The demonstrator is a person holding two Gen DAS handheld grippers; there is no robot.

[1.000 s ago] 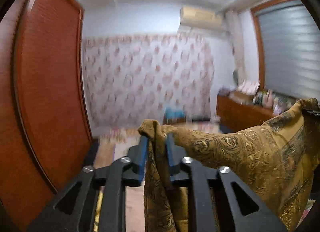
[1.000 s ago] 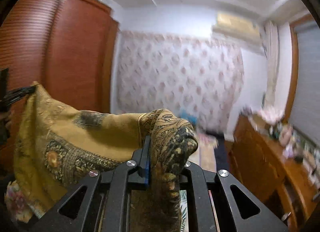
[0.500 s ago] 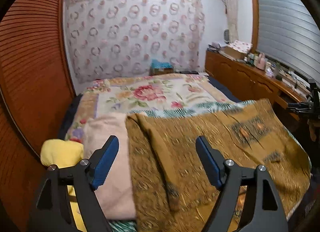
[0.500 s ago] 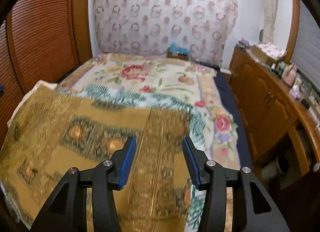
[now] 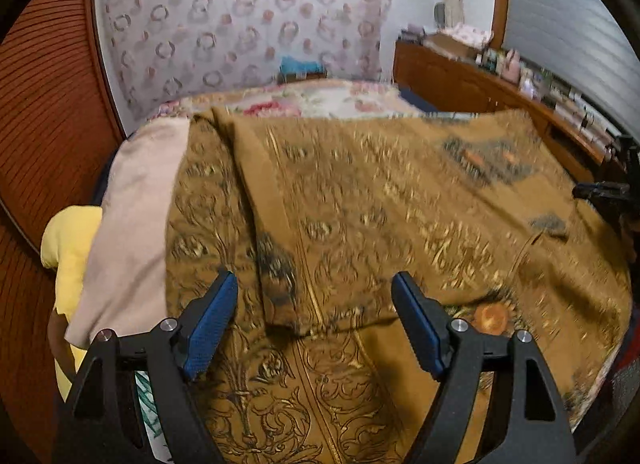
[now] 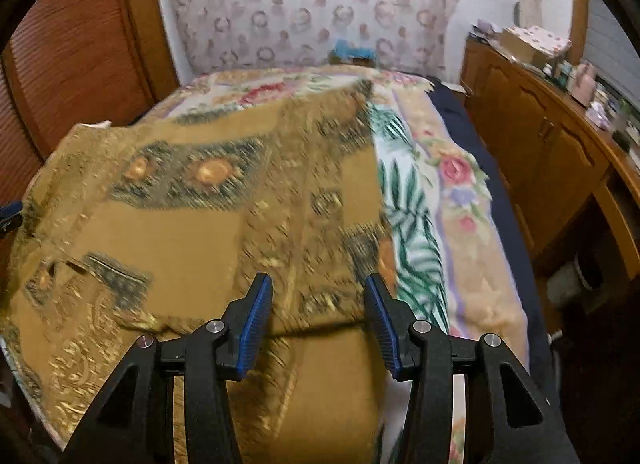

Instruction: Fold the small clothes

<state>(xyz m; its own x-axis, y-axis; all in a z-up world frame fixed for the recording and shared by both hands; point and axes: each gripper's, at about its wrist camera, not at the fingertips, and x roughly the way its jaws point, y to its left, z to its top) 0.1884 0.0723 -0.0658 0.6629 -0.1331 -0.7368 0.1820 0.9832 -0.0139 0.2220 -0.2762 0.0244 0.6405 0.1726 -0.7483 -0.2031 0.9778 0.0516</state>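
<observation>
- Mustard-gold paisley patterned cloth [image 5: 380, 224] spread flat over floral bedspread [image 6: 432, 200], motion-blurred, near edge cut off below both views.
- Left gripper [image 5: 314, 318] jaws wide apart, recently opened, pads clear of cloth.
- Right gripper [image 6: 318, 320] jaws parted, likewise, nothing pinched.
- Beige folded fabric [image 5: 132, 224] at 9 o'clock, yellow item [image 5: 68, 240] partly hidden behind.

My left gripper [image 5: 314, 306] tilts downward, jaws spread wide, pads gripping nothing; my right gripper [image 6: 318, 314] tilts likewise, jaws parted more narrowly, empty.
</observation>
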